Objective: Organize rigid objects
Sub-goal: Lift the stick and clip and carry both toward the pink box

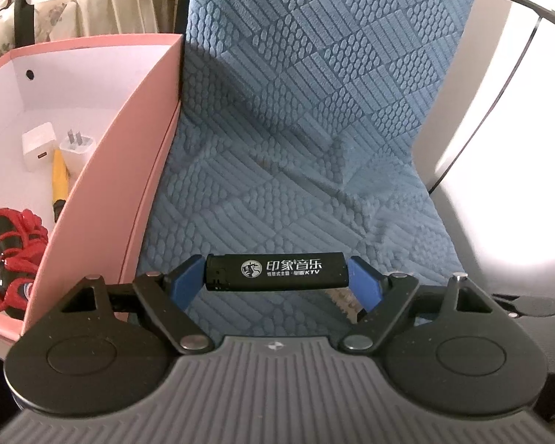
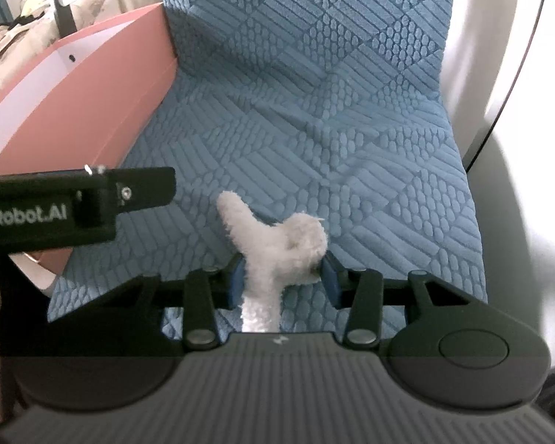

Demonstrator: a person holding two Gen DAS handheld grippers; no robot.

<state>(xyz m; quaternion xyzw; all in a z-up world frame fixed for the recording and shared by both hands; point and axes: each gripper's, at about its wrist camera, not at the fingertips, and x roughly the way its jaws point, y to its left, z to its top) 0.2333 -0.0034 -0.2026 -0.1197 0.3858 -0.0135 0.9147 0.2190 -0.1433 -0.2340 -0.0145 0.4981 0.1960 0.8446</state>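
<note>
1. Blue quilted fabric (image 1: 296, 118) with a raised pattern covers the seat-like surface under both grippers; every place below is given relative to the pink box (image 1: 129, 148) that stands on it.
2. To the right of the pink box, the left gripper (image 1: 277, 272) pinches a black lighter (image 1: 277, 271) endwise between its 2 blue pads (image 1: 366, 281), 1 pad on each end. The lighter lies crosswise, white print facing up, held clear above the fabric.
3. Inside the pink box, on its white floor, lie a white charger block (image 1: 37, 146), a second white plug with 2 prongs up (image 1: 76, 148) just beside it, a yellow stick-shaped item (image 1: 60, 177) touching the plug, and, nearer the camera, a red and black bundle with red cord (image 1: 13, 248).
4. Farther right of the pink box, in the right wrist view, the right gripper (image 2: 283, 277) has a white fluffy plush piece (image 2: 277, 244) between its pads, which rest against the fluff on both sides; the jaws stand partly closed.
5. The plush piece has 1 limb pointing up toward the pink box (image 2: 92, 103) and a strip trailing down toward the gripper body.
6. Part of the left gripper's black housing (image 2: 77, 203), with white lettering, crosses between the pink box and the plush piece.
</note>
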